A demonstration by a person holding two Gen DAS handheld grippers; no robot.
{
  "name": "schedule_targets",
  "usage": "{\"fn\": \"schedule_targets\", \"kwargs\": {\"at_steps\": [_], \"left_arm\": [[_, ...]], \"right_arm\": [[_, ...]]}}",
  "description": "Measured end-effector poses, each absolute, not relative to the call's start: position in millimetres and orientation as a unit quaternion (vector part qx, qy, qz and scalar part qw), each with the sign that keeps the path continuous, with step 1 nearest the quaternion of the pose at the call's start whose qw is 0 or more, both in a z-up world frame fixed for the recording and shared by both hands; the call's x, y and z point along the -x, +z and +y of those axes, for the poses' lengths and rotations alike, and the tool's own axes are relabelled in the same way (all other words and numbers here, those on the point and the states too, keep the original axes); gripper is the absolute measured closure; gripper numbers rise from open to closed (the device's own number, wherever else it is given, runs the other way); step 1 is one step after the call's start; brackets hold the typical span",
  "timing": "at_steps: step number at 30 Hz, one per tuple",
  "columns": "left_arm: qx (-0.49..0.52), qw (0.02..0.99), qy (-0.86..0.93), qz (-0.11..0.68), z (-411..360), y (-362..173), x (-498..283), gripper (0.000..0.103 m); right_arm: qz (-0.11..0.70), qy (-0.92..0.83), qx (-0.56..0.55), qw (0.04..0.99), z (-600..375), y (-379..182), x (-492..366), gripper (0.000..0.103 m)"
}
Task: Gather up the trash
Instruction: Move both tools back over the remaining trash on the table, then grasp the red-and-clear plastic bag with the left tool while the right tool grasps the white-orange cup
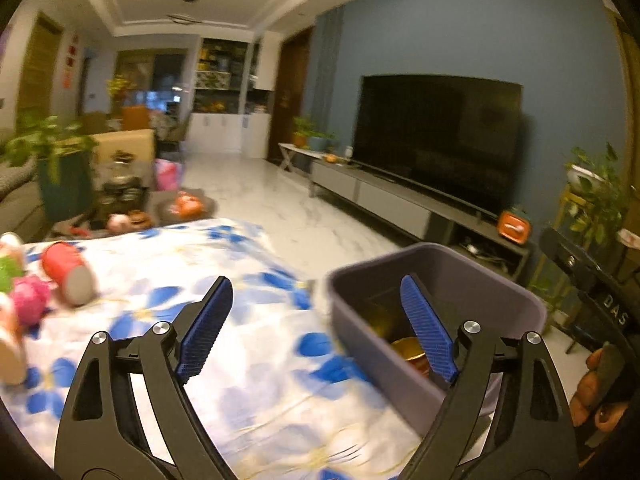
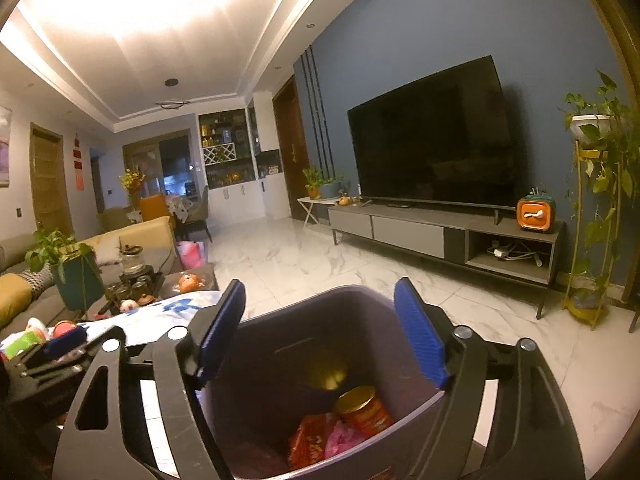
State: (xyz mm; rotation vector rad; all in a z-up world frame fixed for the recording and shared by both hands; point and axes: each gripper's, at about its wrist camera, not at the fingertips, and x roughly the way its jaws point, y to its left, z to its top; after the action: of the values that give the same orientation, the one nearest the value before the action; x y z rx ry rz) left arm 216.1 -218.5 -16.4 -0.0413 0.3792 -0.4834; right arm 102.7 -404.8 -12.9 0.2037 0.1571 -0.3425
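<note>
- Your left gripper is spread wide with nothing between its blue pads; it hangs over the flowered cloth, its right pad in front of the bin's near wall.
- Your right gripper is also spread wide and empty, straddling the bin's mouth — the pads sit at about 10 and 2 o'clock of the opening.
- In the bin, seen from the right wrist: a red can with a gold end, lying tilted, a red packet at its 7 o'clock, and something pink touching both.
- Trash left on the cloth, at 9 o'clock in the left-wrist view: a red cup on its side and a pink wad just beside it; further bits at the frame edge are too blurred to name.
- Your hand on the right gripper's handle shows at 4 o'clock in the left-wrist view.
- Across the floor — a TV on a low stand against the blue wall.
</note>
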Motion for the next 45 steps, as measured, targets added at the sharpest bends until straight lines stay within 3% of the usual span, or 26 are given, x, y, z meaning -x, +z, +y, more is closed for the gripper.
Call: {"fn": "schedule_targets", "kwargs": {"at_steps": [7,28,45], "left_arm": [[0.019,0.976,-0.146,0.163,-146,-13,-194,0.015],[0.064,0.975,0.095,0.189,76,-27,-157,0.015],[0.086,0.963,0.091,0.24,126,-46,-203,0.015]], "right_arm": [[0.079,-0.129,-0.1,0.983,-371,-11,-102,0.023],[0.113,0.051,-0.052,0.991,-201,-7,-138,0.021],[0.16,0.143,-0.008,0.977,-82,-26,-176,0.021]]}}
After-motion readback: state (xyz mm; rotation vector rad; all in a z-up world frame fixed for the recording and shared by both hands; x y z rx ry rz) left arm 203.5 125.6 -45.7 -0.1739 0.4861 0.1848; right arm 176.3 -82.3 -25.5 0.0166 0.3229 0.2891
